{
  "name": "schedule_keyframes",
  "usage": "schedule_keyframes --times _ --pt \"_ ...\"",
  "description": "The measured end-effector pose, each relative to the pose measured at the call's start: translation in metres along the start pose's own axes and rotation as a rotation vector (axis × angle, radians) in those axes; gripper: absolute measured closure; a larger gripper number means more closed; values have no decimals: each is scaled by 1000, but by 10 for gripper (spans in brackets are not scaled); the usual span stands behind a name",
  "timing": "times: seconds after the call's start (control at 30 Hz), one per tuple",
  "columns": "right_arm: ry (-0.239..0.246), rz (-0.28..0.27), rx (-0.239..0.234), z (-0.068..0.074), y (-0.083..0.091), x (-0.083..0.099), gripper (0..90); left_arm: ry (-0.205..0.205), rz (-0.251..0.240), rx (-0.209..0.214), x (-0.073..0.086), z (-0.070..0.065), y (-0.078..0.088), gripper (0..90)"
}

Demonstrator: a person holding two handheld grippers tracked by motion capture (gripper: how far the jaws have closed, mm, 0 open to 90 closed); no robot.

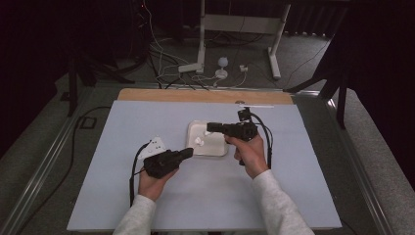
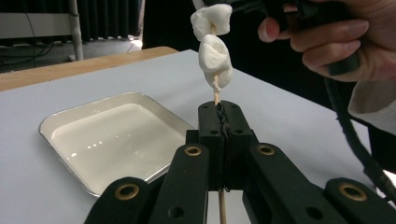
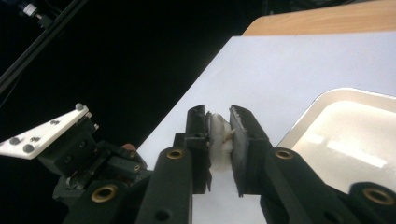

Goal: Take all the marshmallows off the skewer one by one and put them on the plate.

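Our right gripper (image 3: 219, 135) pinches the top marshmallow (image 2: 211, 21) on the skewer (image 2: 215, 95), which our left gripper (image 2: 219, 112) clamps upright beside the tray (image 2: 60, 123). Squeezing harder could tear it; tugging sideways could snap the stick.

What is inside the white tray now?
The white tray holds nothing where its glossy floor shows in the left gripper view. Its near corner is covered by the left gripper, so that part cannot be checked.
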State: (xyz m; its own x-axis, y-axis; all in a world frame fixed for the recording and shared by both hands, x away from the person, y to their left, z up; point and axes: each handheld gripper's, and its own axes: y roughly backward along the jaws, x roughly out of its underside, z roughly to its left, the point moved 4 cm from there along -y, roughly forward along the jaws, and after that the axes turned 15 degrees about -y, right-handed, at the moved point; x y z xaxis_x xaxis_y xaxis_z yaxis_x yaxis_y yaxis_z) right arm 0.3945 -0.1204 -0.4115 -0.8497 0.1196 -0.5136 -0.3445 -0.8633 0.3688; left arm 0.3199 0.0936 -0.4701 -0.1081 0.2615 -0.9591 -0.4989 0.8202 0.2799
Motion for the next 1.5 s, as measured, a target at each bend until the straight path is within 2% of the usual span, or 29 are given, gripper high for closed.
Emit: schedule_keyframes --times 0.03,0.1,0.37,0.7,0.8,0.83,0.87,0.9,0.97,1.03,1.13,1.2,1.4,1.5 --pt "0 0 0 0 0 0 794 -5 6 -2 0 0 0 900" --pt "22 -17 29 1 1 -1 806 -20 15 -7 1 0 0 900" --pt "39 -52 57 0 1 -3 821 -48 46 -24 1 0 1 900" --pt "46 -88 85 -1 3 -6 841 -60 69 -32 2 0 2 900" --pt "50 -114 109 -2 5 -8 849 -56 77 -33 2 1 2 900" --pt "62 -157 145 -3 9 -10 850 -77 126 -52 8 2 3 900" --pt "43 -192 137 -5 16 -15 850 -57 119 -49 11 3 5 900" --pt "16 -214 111 -8 24 -20 850 -57 119 -49 11 3 5 900" --pt "20 -221 114 -9 30 -24 848 -19 89 -58 11 8 9 900" --pt "53 -200 135 -8 38 -26 844 -5 56 -60 8 10 11 900" --pt "69 -190 144 -8 37 -26 840 -4 49 -64 6 9 10 900" --pt "85 -167 157 -13 28 -23 836 -1 46 -66 6 9 10 900" --pt "88 -122 199 -28 11 -16 830 19 39 -79 7 12 12 900" --pt "97 -86 254 -43 -4 -10 824 29 35 -84 8 14 13 900"
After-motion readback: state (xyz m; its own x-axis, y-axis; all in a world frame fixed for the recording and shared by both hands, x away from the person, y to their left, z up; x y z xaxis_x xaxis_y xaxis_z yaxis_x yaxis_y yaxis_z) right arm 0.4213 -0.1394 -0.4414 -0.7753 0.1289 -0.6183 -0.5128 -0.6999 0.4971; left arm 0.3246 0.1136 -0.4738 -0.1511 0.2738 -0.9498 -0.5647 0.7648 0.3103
